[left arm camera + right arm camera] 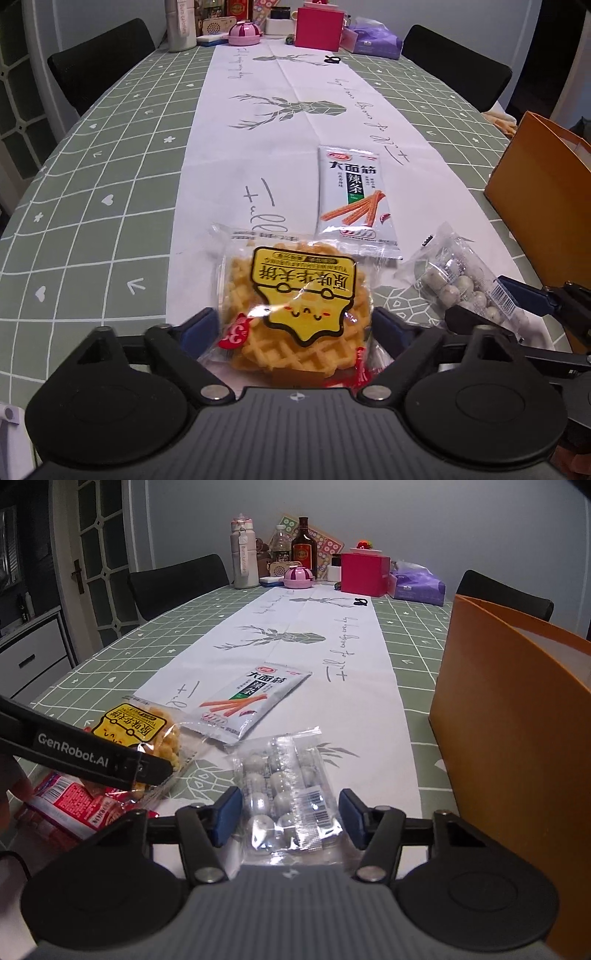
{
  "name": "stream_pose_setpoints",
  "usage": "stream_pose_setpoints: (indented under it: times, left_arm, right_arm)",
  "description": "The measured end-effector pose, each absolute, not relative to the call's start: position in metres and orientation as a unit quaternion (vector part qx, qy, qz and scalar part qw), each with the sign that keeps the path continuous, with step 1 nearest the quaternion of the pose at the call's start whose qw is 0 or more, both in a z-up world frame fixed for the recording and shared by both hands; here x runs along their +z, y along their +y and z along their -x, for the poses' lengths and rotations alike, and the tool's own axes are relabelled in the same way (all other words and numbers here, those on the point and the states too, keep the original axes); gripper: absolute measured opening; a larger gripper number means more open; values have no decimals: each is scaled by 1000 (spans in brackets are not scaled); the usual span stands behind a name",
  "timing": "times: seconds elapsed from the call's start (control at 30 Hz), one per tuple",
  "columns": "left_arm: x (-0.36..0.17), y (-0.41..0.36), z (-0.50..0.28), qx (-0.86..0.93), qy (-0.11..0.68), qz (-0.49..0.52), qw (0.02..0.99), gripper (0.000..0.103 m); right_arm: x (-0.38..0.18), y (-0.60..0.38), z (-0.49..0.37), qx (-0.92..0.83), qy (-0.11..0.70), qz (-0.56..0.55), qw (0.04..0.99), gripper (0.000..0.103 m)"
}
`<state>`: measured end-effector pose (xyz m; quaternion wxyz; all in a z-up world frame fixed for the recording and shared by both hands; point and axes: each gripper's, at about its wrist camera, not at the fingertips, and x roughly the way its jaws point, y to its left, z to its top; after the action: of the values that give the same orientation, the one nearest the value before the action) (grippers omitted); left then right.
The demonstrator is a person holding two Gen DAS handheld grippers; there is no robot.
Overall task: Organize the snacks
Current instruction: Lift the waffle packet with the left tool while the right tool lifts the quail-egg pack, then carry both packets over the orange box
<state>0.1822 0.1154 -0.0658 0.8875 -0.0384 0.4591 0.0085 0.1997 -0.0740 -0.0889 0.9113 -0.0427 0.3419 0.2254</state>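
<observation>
- Left gripper (pixel 293 325): jaws spread wide, one on each side of the waffle packet (pixel 295 299), which lies on the bench near its near edge. The blue pads sit just beside the wrapper's edges; no squeeze is evident, so I judge it not yet gripped.
- Right gripper (pixel 290 818): jaws part open, straddling the clear packet of round sweets (pixel 288 797), which lies flat on the bench. A gap shows between each pad and the film; nothing is pinched.
- Beyond both, the white spicy-strip packet (pixel 354 199) lies on the white runner, further from the near edge, overlapped at its near end by the waffle packet's seal.
- A red packet (pixel 70 805) lies at the near-left of the right wrist view, partly under the waffle packet.
- An orange paper bag (pixel 517 738) stands at the right edge of the bench, mouth upward; probably where the snacks go.
- Step in hand, as judged: closing on both packets. Close each gripper on the packet's body, not on loose film, gently enough not to crush the waffle.
- Risk: the slippery film may slide out on lifting; the red packet may drag along.
</observation>
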Motion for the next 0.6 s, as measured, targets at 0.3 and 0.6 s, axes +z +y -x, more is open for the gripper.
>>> stream_pose_setpoints:
  times: [0.3, 0.6]
  left_arm:
    - [-52, 110, -174, 9, 446, 41, 894, 83]
    - [-25, 89, -158, -2, 447, 15, 894, 81]
  right_arm:
    - [-74, -86, -189, 220, 343, 25, 913, 53]
    - [-47, -98, -174, 230, 355, 31, 905, 53]
